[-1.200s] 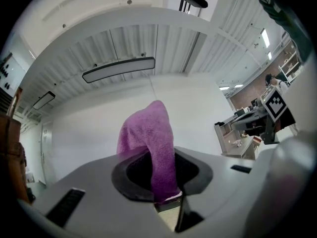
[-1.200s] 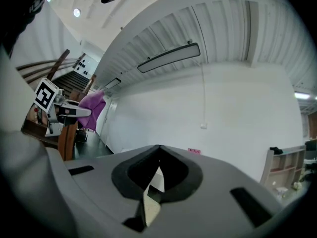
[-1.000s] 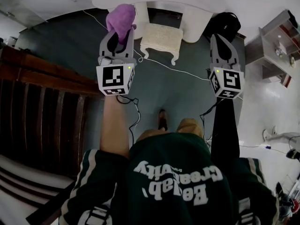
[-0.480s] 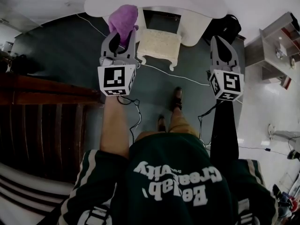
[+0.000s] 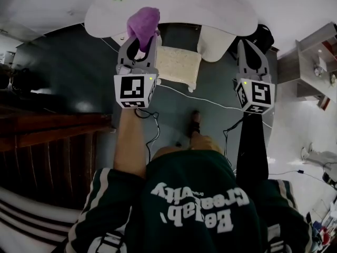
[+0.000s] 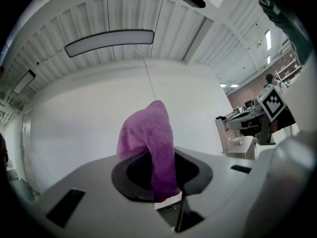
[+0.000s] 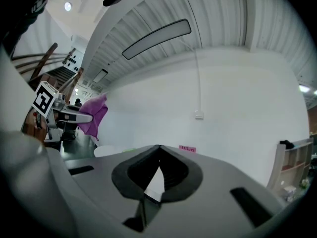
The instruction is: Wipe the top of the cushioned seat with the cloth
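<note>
Head view: left hand-held gripper point(image 5: 139, 38) pinching fluffy purple terry cloth point(image 5: 143, 23); cream cushioned seat point(image 5: 179, 63) on dark floor point(image 5: 79, 62), by white tabletop's point(image 5: 174, 7) near edge.
Left gripper view: clamped on cloth.
Right gripper view: right hand-held gripper point(image 7: 158, 152) pressed together, empty.
Approach step, probably; next, lower cloth flat onto seat top.

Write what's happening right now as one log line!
left gripper: shut on cloth | right gripper: shut, empty | seat: on floor ahead, cloth not touching it

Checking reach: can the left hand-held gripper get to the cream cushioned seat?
Probably yes: the left hand-held gripper, clamping the purple cloth, hangs near the cream cushioned seat; nothing lies between.
</note>
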Demonstrator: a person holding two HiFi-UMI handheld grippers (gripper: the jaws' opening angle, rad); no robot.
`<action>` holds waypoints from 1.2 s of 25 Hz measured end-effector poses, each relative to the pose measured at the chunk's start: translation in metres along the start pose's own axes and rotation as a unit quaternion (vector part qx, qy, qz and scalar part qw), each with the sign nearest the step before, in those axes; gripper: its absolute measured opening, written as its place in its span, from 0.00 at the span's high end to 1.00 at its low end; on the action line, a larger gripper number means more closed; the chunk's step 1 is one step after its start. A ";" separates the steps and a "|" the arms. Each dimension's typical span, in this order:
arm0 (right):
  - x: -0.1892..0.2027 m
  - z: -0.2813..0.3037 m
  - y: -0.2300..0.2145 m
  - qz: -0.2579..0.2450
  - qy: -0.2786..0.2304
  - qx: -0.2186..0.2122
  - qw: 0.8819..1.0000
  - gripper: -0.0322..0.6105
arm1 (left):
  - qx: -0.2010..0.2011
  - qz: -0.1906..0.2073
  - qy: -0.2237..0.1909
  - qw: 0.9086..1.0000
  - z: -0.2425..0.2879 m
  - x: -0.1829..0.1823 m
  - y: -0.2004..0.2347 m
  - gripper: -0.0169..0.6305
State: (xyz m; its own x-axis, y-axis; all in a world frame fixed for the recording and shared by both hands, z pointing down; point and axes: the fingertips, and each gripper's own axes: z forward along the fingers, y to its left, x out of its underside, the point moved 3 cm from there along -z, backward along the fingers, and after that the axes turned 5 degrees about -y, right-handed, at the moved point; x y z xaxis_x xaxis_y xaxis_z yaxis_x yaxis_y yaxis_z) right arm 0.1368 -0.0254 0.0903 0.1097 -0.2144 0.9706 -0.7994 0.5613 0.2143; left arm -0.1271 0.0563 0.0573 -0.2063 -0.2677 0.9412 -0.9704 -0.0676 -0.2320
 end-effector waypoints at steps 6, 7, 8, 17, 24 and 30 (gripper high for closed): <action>0.025 0.062 -0.029 0.018 0.001 -0.017 1.000 0.94 | 0.000 0.005 0.009 1.000 0.062 0.023 -0.001 0.83; 0.028 0.069 -0.033 0.021 -0.003 -0.019 1.000 0.94 | 0.000 0.007 0.013 1.000 0.070 0.027 -0.002 0.83; 0.031 0.077 -0.036 0.024 -0.006 -0.020 1.000 0.94 | 0.001 0.009 0.016 1.000 0.078 0.031 -0.004 0.83; 0.063 0.112 -0.051 0.049 -0.009 -0.007 0.999 0.94 | 0.021 0.004 0.027 0.999 0.123 0.062 -0.018 0.83; 0.085 0.128 -0.043 0.050 0.004 0.029 0.998 0.94 | 0.049 -0.028 0.022 0.998 0.142 0.100 -0.012 0.83; 0.126 0.136 -0.031 0.049 0.011 0.062 0.997 0.94 | 0.102 -0.045 0.055 0.992 0.153 0.173 -0.018 0.83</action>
State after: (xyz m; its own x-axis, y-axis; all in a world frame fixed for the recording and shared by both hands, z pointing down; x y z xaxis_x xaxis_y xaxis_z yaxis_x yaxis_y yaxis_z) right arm 0.0953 -0.1791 0.1914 0.0404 -0.1452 0.9886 -0.8739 0.4746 0.1054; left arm -0.1256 -0.1356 0.1865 -0.1428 -0.1468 0.9788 -0.9422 -0.2827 -0.1799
